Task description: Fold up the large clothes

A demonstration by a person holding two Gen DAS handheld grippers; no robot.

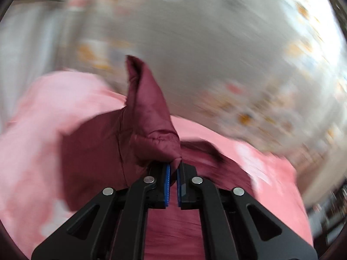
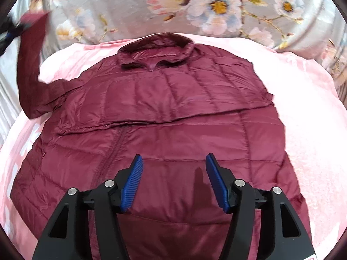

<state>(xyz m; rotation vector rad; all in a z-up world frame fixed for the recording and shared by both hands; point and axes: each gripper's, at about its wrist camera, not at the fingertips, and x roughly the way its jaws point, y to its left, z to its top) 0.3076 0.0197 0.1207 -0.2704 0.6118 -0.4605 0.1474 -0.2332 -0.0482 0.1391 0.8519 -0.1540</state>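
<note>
A maroon quilted jacket [image 2: 169,112] lies front up on a pink blanket [image 2: 303,108], collar at the far side; one sleeve is folded across its chest. My left gripper [image 1: 173,169] is shut on the cuff of the other sleeve [image 1: 149,117] and holds it lifted off the blanket. In the right wrist view that raised sleeve [image 2: 30,65] and the left gripper [image 2: 10,32] show at the far left. My right gripper [image 2: 173,162] is open and empty, hovering above the jacket's lower front. The left wrist view is blurred by motion.
The pink blanket lies on a grey bedspread [image 2: 130,6] printed with large pale flowers, which surrounds it on the far side and both flanks. A dark edge with indistinct objects [image 1: 334,205] shows at the right of the left wrist view.
</note>
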